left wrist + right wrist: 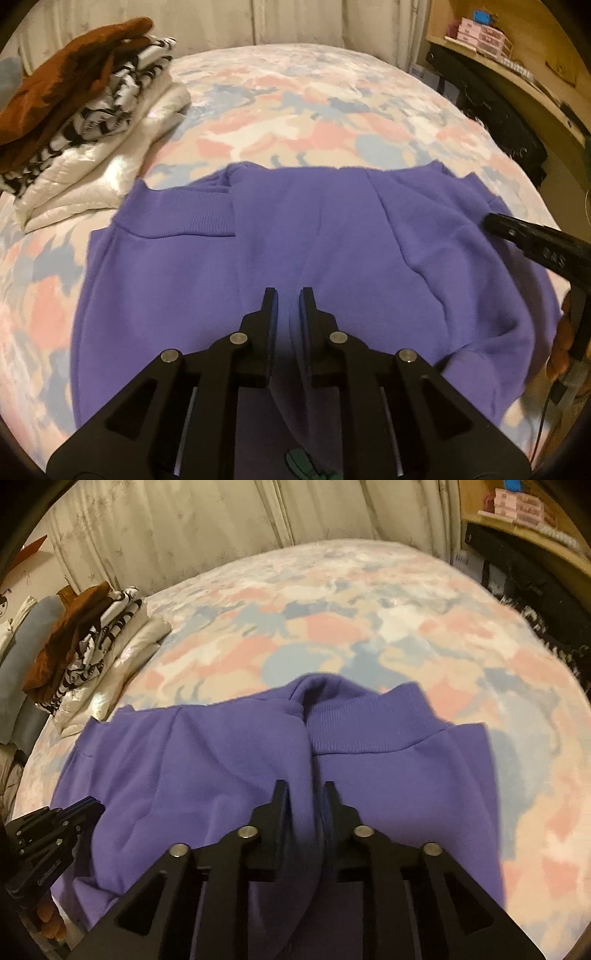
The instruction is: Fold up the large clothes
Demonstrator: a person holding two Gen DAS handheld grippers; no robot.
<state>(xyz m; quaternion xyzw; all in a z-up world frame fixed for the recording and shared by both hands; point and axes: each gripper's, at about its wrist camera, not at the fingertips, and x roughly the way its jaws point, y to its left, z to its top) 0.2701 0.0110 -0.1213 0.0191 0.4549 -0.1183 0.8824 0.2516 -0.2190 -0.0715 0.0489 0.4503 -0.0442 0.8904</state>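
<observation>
A purple sweatshirt (332, 229) lies spread on the pastel patchwork bedspread (295, 110), its ribbed hem (184, 218) folded over at the left. My left gripper (289, 295) stands over its near middle, the jaws narrowly apart with a raised fold of purple cloth pinched between them. In the right wrist view my right gripper (306, 790) is shut on a ridge of the same sweatshirt (207, 760), just short of a ribbed band (369, 723). Each gripper shows in the other's view: the right gripper (491, 219) at the right edge, the left gripper (88, 806) at the lower left.
A stack of folded clothes (74, 110), brown on top of black-and-white and cream pieces, sits at the bed's far left. A curtain (221, 524) hangs behind the bed. A wooden shelf unit (517, 66) and dark items stand along the right side. A person's fingers (561, 347) hold the right gripper.
</observation>
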